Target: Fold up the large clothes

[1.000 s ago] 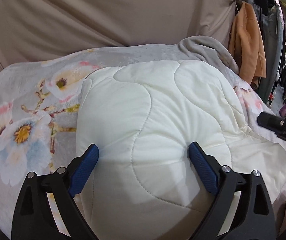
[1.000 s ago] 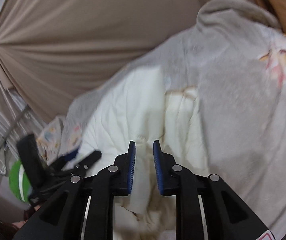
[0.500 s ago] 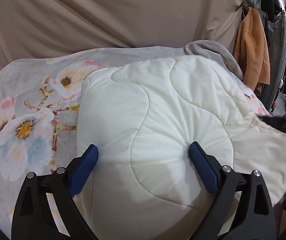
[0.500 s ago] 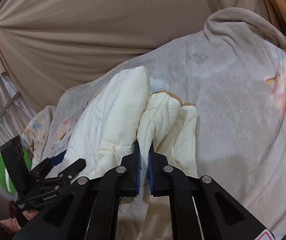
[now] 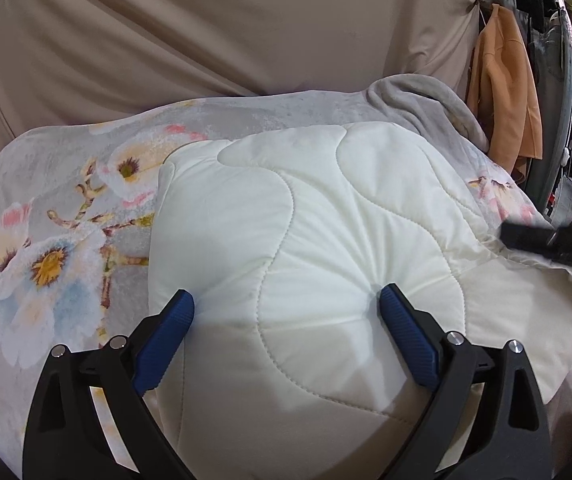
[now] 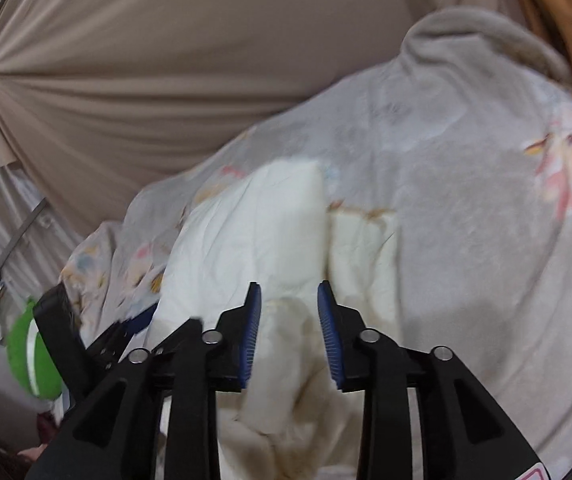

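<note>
Blur softens most of the right wrist view, so the stitching on the cream quilted garment [image 6: 254,240] cannot be read there, and its near end drops out of sight below the right gripper [image 6: 289,334]. That gripper's two blue-padded fingers stand a modest way apart, with a fold of the cream fabric showing in the gap; whether either pad touches the cloth cannot be told, and nothing is pinched.

In the left wrist view the left gripper [image 5: 287,338] is spread wide, its two blue pads [image 5: 164,338] pressed down onto the garment [image 5: 305,240], one near the left edge and one toward the middle, with creases radiating from the right-hand pad. It grips nothing. The garment lies folded into a thick pad on the floral blanket [image 5: 58,248], with one thinner flap spilling out to the right, where its edge is cut off by the frame.

One garment, one blanket and two grippers are visible. The right gripper appears at the right edge of the left view only as a dark blurred bar [image 5: 553,238].

Behind the bed hangs a beige curtain [image 5: 226,28]. An orange coat [image 5: 501,92] hangs at far right, partly hidden. A green object [image 6: 30,356] sits low left in the right view, too blurred to name.
</note>
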`<move>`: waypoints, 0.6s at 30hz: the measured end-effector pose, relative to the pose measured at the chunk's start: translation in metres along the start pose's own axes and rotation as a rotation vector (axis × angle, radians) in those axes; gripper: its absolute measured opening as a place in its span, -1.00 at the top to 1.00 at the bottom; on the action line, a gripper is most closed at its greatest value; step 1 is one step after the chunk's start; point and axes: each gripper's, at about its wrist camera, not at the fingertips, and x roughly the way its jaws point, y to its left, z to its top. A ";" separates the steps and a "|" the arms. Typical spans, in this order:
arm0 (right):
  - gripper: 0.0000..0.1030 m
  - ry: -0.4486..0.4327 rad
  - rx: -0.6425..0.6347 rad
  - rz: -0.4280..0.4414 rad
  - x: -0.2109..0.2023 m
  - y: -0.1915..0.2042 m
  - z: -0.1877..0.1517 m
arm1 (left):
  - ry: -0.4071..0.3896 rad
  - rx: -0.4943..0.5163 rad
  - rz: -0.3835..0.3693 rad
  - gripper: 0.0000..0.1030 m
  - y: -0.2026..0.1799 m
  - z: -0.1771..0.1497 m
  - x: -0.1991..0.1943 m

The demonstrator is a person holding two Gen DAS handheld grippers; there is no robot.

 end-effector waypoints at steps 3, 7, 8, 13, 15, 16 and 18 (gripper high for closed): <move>0.83 -0.010 -0.017 -0.012 0.008 0.007 -0.011 | -0.001 0.001 -0.004 -0.77 -0.002 0.001 -0.002; 0.89 -0.131 -0.016 -0.022 -0.026 0.007 -0.015 | -0.009 -0.017 -0.063 -0.77 -0.002 0.001 -0.016; 0.90 -0.112 -0.019 -0.053 -0.020 0.002 -0.017 | -0.011 -0.003 -0.063 -0.78 -0.005 0.000 -0.016; 0.90 -0.032 -0.016 -0.113 0.025 -0.015 -0.035 | 0.005 0.057 0.010 -0.83 -0.019 -0.009 0.001; 0.87 -0.017 -0.049 -0.132 0.022 -0.008 -0.032 | 0.014 0.046 0.008 -0.84 -0.015 -0.008 0.002; 0.81 -0.023 -0.045 -0.130 0.017 -0.006 -0.030 | 0.018 0.043 0.006 -0.84 -0.014 -0.007 0.001; 0.68 -0.056 -0.009 -0.088 -0.005 -0.003 -0.025 | 0.023 0.032 0.006 -0.84 -0.011 -0.006 0.001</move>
